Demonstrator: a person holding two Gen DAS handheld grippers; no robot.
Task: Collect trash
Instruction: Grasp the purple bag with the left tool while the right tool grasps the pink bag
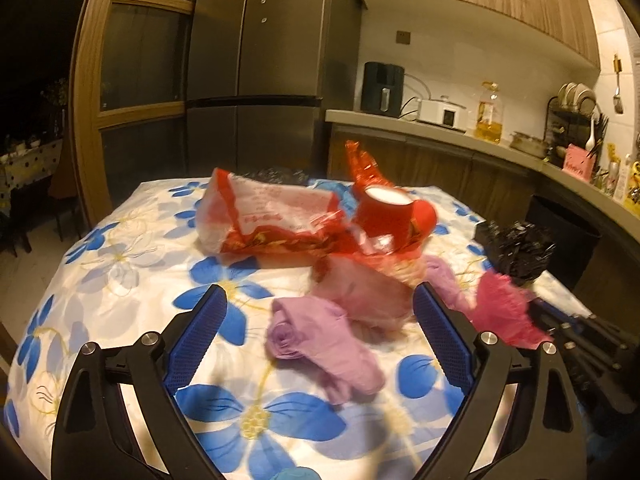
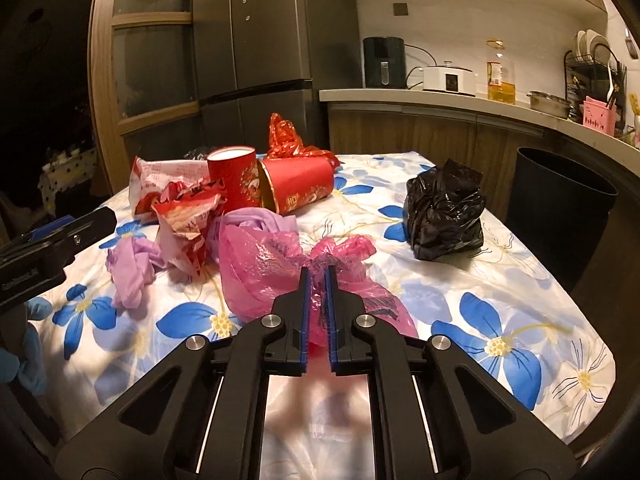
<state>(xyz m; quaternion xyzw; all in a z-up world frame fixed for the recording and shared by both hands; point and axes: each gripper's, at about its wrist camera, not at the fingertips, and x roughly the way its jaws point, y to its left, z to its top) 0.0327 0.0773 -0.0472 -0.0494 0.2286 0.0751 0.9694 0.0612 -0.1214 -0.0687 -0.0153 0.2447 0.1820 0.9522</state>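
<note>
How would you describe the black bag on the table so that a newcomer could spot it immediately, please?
Start at the table with the blue-flowered cloth. The crumpled black plastic bag sits alone on the side nearest the dark bin, apart from the red and pink litter.

Tablecloth (image 2: pixel 520 300): white w/ blue flowers, yellow centres. Pink plastic bag (image 2: pixel 256 268) translucent, mid-table; lilac bag (image 2: pixel 132 268) at its 9 o'clock. Two red paper cups (image 2: pixel 236 180) w/ gold print at 12; red-and-white wrapper (image 2: pixel 184 216) at 10. Black bag (image 2: pixel 444 212) at 2, black bin (image 2: pixel 560 196) beyond. Gripper pads (image 1: pixel 200 332) blue, frames black. Cabinets wood-brown.
</note>
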